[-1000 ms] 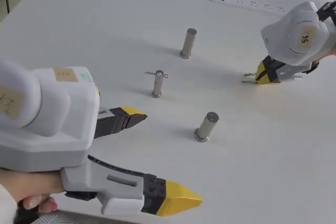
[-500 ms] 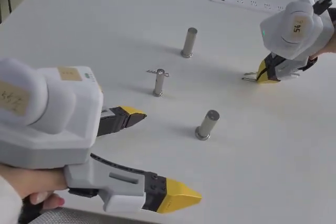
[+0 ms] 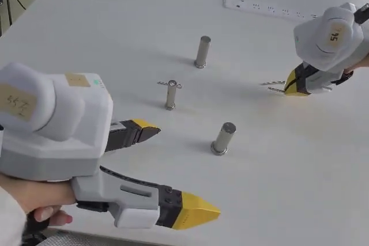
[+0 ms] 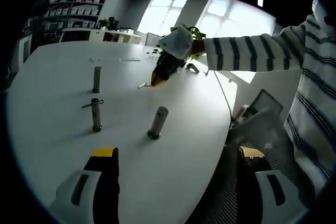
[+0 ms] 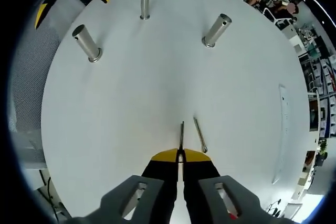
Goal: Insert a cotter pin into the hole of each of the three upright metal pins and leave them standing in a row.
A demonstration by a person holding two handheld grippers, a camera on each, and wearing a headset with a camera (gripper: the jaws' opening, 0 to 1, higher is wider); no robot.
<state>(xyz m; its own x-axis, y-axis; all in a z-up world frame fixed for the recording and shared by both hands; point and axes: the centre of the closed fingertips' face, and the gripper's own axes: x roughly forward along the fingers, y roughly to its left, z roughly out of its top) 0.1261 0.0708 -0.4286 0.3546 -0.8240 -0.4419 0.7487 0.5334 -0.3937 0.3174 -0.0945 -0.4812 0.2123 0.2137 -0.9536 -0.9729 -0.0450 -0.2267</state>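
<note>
Cotter pin [image 5: 181, 135] in hand: grips it between the pressed-together right tongs [image 5: 180, 157] low over the table [image 5: 131, 103], well apart from the posts, holds the left tongs [image 3: 184, 171] spread and idle, has the middle post [image 3: 170, 96] pinned but the far post [image 3: 202, 52] and near post [image 3: 222, 138] bare, shows barely any shift since a second ago.

I count three upright metal pins: far pin [image 3: 202, 51], middle pin [image 3: 170, 95], near pin [image 3: 222, 138]. I count three cotter pins: first cotter pin [image 3: 170, 84] through the middle pin, second cotter pin [image 5: 181, 132] clamped in the right gripper [image 5: 180, 156], third cotter pin [image 5: 200, 136] lying just beside it. With the left gripper [image 3: 187, 172], grippers total two. Power strip [image 3: 268, 10]: one.
</note>
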